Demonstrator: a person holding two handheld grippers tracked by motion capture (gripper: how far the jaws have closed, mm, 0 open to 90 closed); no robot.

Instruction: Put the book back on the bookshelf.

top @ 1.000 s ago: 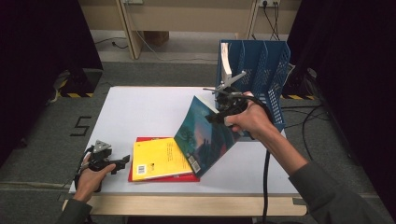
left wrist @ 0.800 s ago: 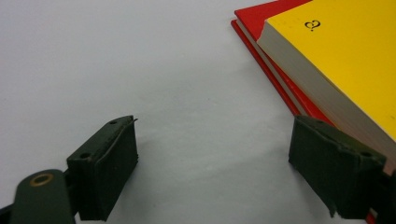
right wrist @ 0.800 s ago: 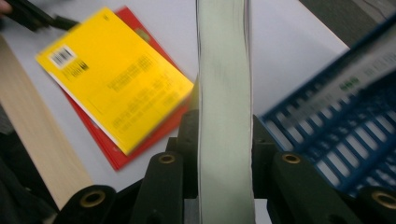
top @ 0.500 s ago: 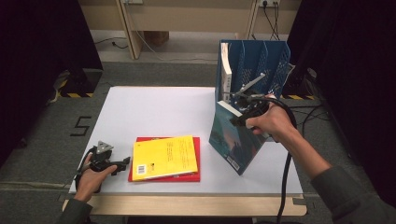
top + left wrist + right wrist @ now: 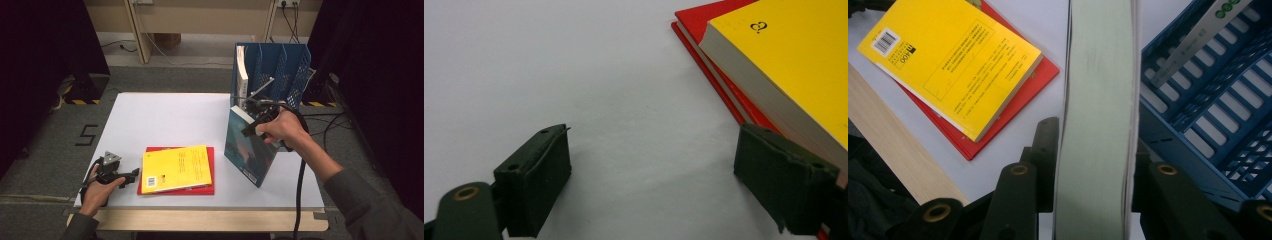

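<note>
The tongs (image 5: 1095,165) grip a book (image 5: 1098,100) by its pale page edge, one black jaw on each cover. To its left a yellow book (image 5: 948,60) lies on a red one (image 5: 1013,100) on the white desk (image 5: 1033,20). A blue slotted rack (image 5: 1208,115) stands just right.

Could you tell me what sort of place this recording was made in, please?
Probably a lab or studio set up for recording, not a home: a bare white table on grey carpet, dark curtains at both sides, floor tape marks, and wall sockets with trailing cables.
</note>
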